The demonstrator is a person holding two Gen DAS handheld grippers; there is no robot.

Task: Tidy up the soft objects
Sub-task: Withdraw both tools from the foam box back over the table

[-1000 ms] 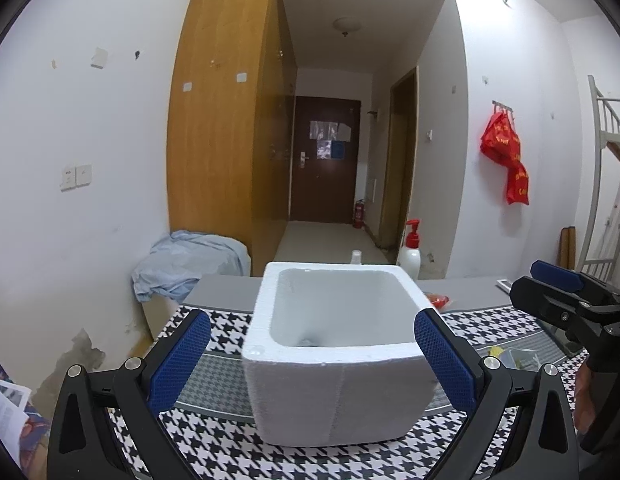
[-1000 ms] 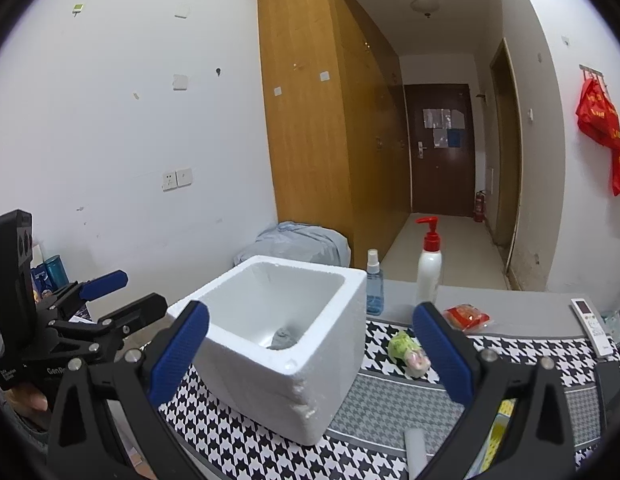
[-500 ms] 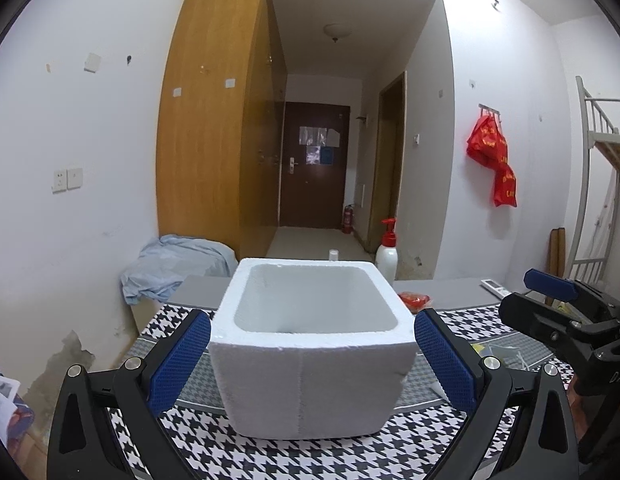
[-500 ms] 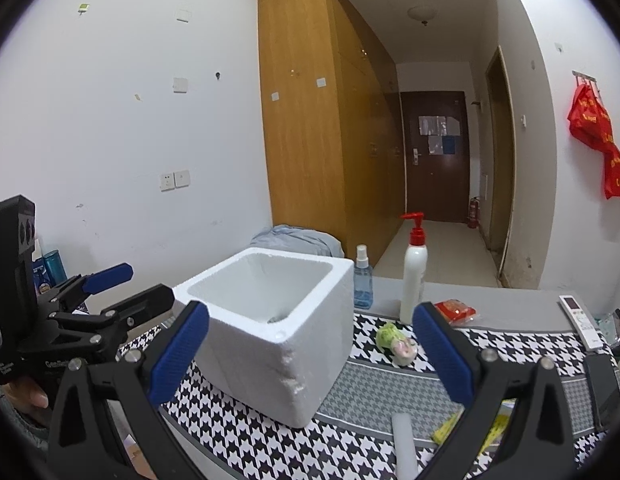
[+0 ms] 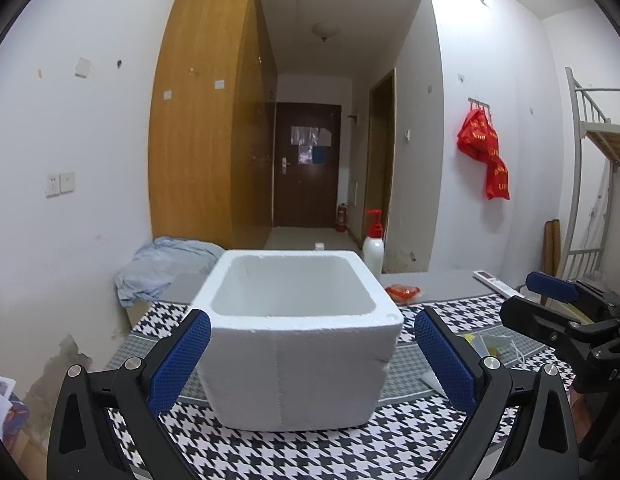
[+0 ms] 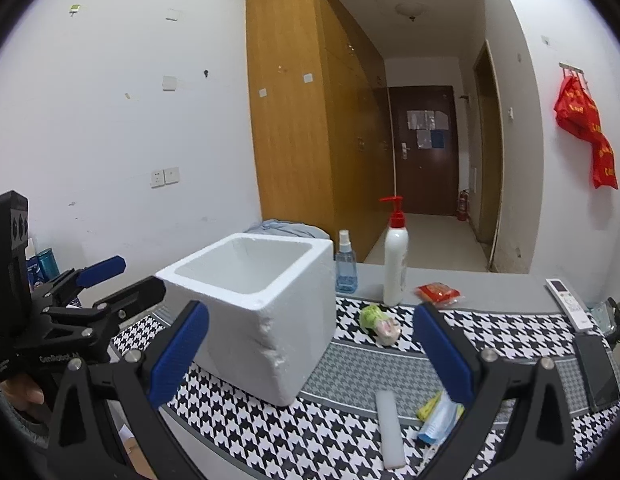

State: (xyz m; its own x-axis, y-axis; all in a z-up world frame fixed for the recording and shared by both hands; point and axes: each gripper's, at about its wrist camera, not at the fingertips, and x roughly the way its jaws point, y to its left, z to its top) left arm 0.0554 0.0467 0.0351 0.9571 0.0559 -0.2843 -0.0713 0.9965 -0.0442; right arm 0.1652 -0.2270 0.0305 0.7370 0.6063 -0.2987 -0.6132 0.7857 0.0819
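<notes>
Left wrist view: left gripper (image 5: 307,358) spread wide before foam box (image 5: 297,344); right gripper (image 6: 310,350) likewise wide, empty.

Left gripper (image 5: 310,360) jaws spread wide, right gripper (image 6: 310,360) likewise, both empty, level.

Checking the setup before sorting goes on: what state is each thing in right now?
left gripper: open, empty.
right gripper: open, empty.
foam box: upright, open-topped, contents hidden.
plush toy: lying on the tablecloth, outside the box.
pump bottle: upright.
spray bottle: upright, capped.
</notes>
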